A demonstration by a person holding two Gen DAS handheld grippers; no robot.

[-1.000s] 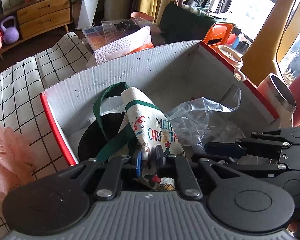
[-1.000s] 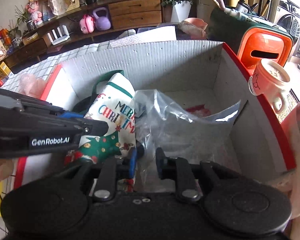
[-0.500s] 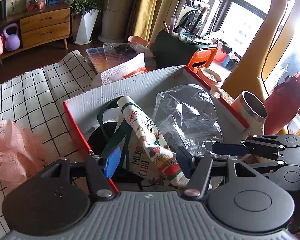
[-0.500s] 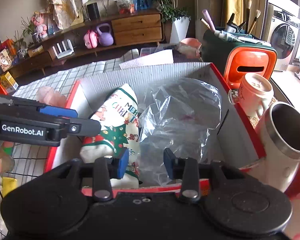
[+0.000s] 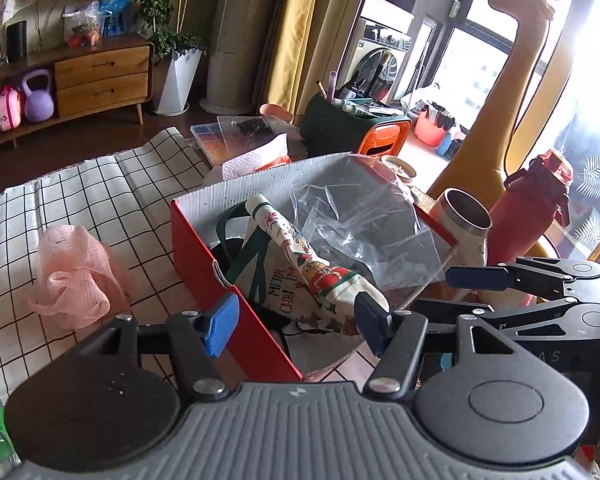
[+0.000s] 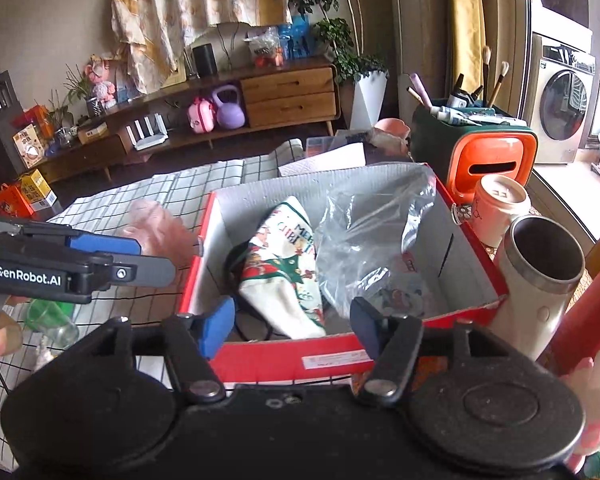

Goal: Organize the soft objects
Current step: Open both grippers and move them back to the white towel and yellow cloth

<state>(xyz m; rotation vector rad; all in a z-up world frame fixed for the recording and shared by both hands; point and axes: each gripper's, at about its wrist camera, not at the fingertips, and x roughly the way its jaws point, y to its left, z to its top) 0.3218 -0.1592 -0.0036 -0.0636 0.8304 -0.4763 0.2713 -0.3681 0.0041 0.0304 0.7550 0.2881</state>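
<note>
Both my claws are empty right now; left gripper (image 5: 296,326) sits with its jaws well apart and nothing between them, and the right gripper (image 6: 294,328) is opening as I type, also with nothing between its pads; both hang just over the near edge of the red box (image 5: 236,308). Inside the box the Christmas bag (image 5: 312,280) is slumped on the left and the clear plastic bag (image 6: 372,240) is puffed up on the right, so I'd call those two done; what looks left is the pink mesh puff (image 5: 74,276), lying outside the box just to its left on the checked cloth (image 5: 112,188). Right of the box there's a steel tumbler (image 6: 540,264) and a mug (image 6: 498,204); beyond the box, a wooden sideboard (image 6: 288,96) and a washing machine (image 6: 560,100).
</note>
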